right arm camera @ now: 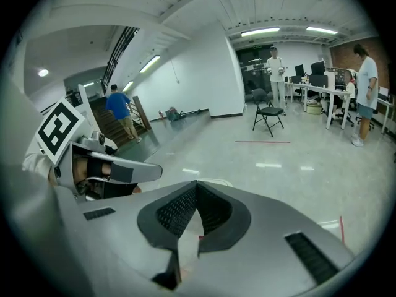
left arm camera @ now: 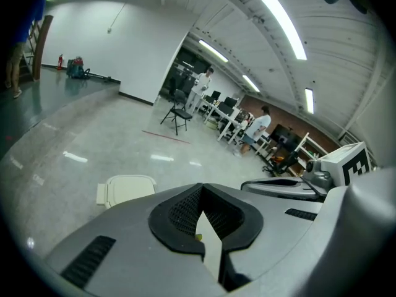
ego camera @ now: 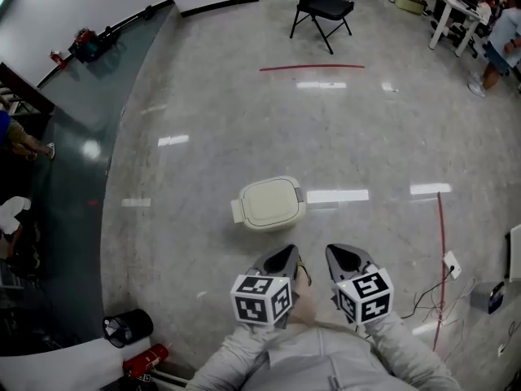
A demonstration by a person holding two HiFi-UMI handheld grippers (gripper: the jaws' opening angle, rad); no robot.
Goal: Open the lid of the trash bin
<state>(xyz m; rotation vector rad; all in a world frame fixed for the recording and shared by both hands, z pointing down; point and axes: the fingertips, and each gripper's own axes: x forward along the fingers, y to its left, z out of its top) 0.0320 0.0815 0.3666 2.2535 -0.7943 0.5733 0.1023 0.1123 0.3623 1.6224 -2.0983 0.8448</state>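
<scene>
Straight ahead at twelve o'clock, low on the polished floor point(ego camera: 187, 112), sits the cream trash bin point(ego camera: 270, 204) with its lid point(left arm camera: 129, 188) down flat. My left gripper point(ego camera: 286, 252) is the nearer one: the bin lies just beyond its tips, a touch towards eleven o'clock. From my right gripper point(ego camera: 343, 253) it sits off at about ten o'clock and a little farther away.

Both pairs of jaws are drawn together at the tips, and neither has anything in its grasp.

The bin's long axis runs from nine to three o'clock across my front. A small tab point(ego camera: 236, 210) sticks out at the nine o'clock end. It may be the hinge or the catch; I cannot tell which from up here.

From my left gripper's own view the bin shows at ten o'clock of the jaws, well clear of them.

Room is generous. There is bare floor all round the bin. The folding chair point(ego camera: 321, 8) stands far off at twelve, and loose cables point(ego camera: 427, 300) lie at three o'clock, well apart from my reach path.
</scene>
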